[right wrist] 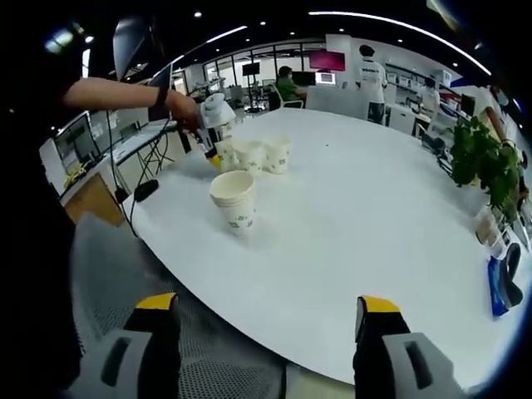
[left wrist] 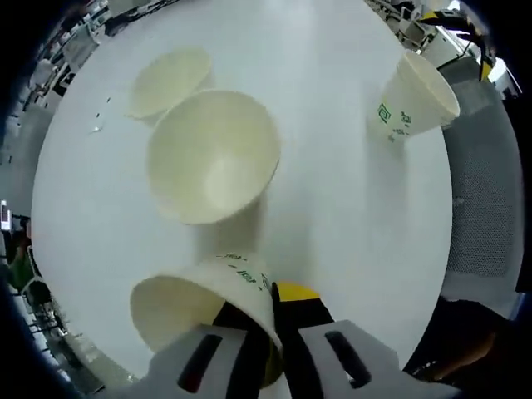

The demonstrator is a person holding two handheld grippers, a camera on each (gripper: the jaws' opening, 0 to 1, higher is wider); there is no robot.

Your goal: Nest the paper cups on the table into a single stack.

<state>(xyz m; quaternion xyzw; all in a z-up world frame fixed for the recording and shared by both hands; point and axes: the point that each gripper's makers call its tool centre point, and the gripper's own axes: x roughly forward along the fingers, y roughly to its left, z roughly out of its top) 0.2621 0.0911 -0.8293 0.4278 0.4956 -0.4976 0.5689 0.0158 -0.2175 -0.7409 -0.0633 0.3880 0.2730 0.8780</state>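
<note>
My left gripper (left wrist: 270, 314) is shut on the rim wall of a white paper cup (left wrist: 199, 303) with green print, held tilted above the white round table (left wrist: 332, 191). Just beyond it an upright paper cup (left wrist: 212, 158) opens toward the camera, with another cup (left wrist: 170, 79) behind it. A green-printed cup (left wrist: 416, 100) stands apart at the right. In the right gripper view a nested stack of cups (right wrist: 234, 199) stands nearest, two single cups (right wrist: 264, 155) sit farther back, and a hand holds the left gripper (right wrist: 212, 116) over them. My right gripper (right wrist: 266, 332) is open and holds nothing, near the table edge (right wrist: 332, 349).
A grey mesh chair (right wrist: 208, 366) sits below the table's near edge, and another mesh seat (left wrist: 486, 216) lies past the table's right side. A potted plant (right wrist: 482, 158) and a blue object (right wrist: 503, 287) stand at the table's far right. People sit in the background.
</note>
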